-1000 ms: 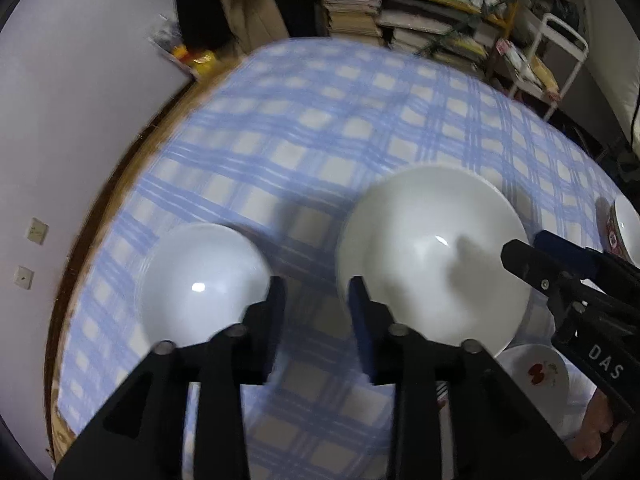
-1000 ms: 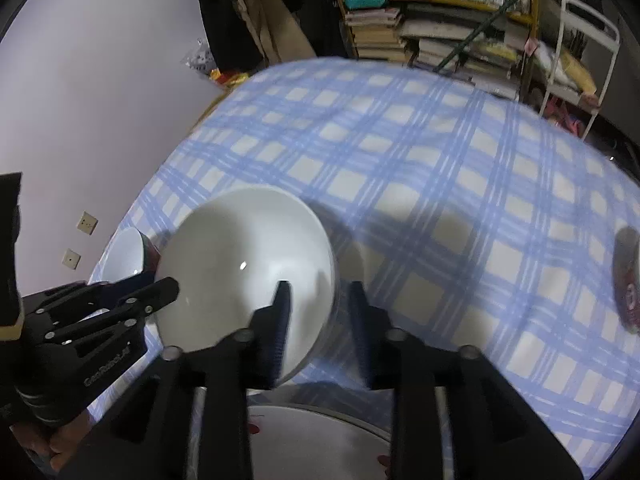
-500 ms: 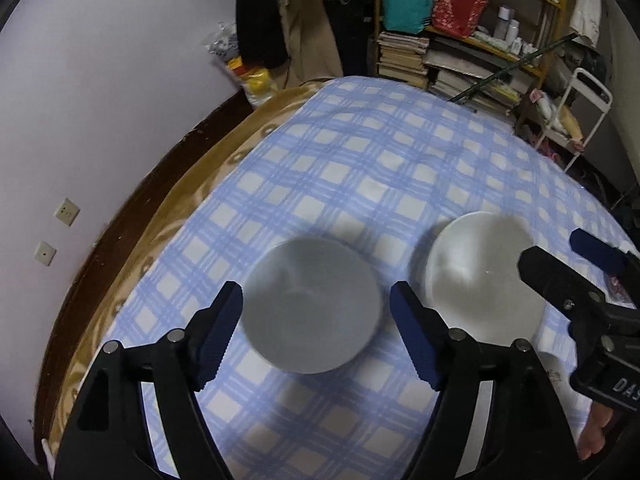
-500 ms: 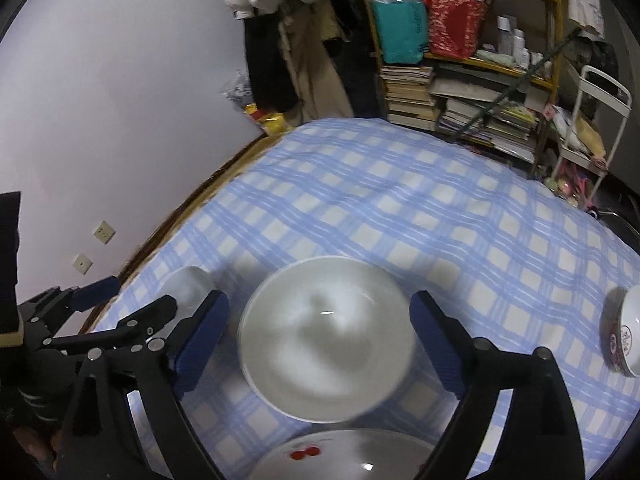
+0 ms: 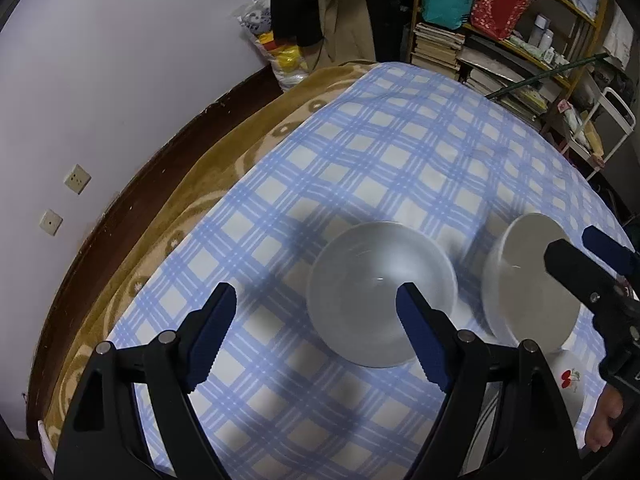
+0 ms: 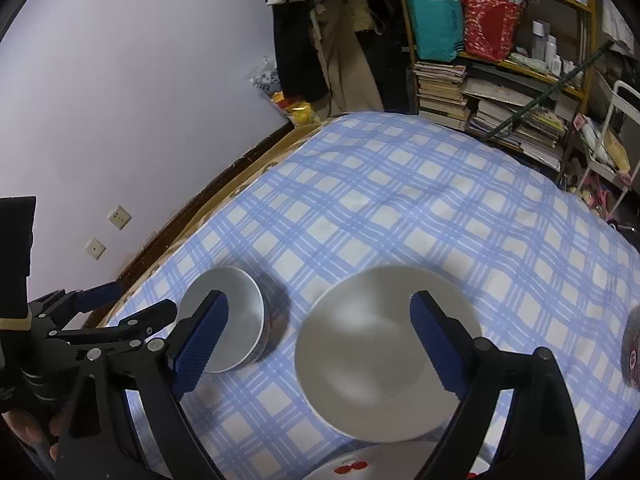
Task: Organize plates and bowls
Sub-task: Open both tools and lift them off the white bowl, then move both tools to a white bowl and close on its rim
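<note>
A small white bowl (image 5: 382,294) sits on the blue checked cloth (image 5: 400,152), with a larger white bowl (image 5: 528,280) to its right. My left gripper (image 5: 316,308) hovers above the small bowl's left side, its jaws opening, with nothing pressed between them. In the right wrist view my right gripper (image 6: 320,308) stands open above the larger bowl (image 6: 384,352), touching nothing; the small bowl (image 6: 228,324) lies to its left. A white plate with red cherries (image 6: 360,468) lies at the near edge. Each gripper shows in the other's view: the right gripper (image 5: 592,264), the left gripper (image 6: 92,320).
A patterned bowl (image 6: 632,348) is at the cloth's right edge. A brown blanket (image 5: 192,184) and dark wooden rim run along the left, by a wall with sockets (image 5: 76,178). Shelves of books (image 6: 500,100) and a white trolley (image 6: 616,128) stand behind.
Both grippers have opened wide from nearly shut and drawn back and up from the bowls' rims. The two white bowls now rest free on the cloth.
</note>
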Demonstrator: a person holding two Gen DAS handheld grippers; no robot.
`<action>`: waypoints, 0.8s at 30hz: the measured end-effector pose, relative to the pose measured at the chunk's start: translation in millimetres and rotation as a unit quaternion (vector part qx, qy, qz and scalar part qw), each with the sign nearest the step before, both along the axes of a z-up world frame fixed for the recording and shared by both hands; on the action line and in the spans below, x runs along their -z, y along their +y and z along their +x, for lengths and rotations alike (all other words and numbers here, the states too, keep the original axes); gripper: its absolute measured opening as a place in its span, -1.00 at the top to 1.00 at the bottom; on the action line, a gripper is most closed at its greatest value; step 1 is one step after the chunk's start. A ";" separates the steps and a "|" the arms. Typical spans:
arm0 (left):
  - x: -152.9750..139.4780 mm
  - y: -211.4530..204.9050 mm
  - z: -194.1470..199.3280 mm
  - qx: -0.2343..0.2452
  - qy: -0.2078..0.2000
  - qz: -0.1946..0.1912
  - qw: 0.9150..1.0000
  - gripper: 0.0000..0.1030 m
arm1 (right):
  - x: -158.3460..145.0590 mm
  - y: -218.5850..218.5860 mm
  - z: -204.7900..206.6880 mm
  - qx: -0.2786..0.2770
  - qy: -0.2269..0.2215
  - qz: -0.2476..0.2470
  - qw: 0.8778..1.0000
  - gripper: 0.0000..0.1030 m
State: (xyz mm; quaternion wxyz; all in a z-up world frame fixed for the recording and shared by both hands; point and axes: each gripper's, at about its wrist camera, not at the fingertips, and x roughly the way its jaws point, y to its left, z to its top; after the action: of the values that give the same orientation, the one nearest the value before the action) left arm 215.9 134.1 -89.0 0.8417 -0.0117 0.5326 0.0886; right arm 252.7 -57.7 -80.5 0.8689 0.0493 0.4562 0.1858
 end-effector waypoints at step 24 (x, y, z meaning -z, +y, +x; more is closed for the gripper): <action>50.0 30.5 13.7 -0.012 0.057 -0.023 0.998 -0.48 | 47.0 68.7 13.6 -0.067 0.055 -0.045 0.995 0.08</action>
State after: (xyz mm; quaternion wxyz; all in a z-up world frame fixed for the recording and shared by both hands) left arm 229.6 164.6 -139.0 0.8083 -0.0325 0.5815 0.0868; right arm 266.3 11.0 -127.5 0.8296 -0.0105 0.5132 0.2196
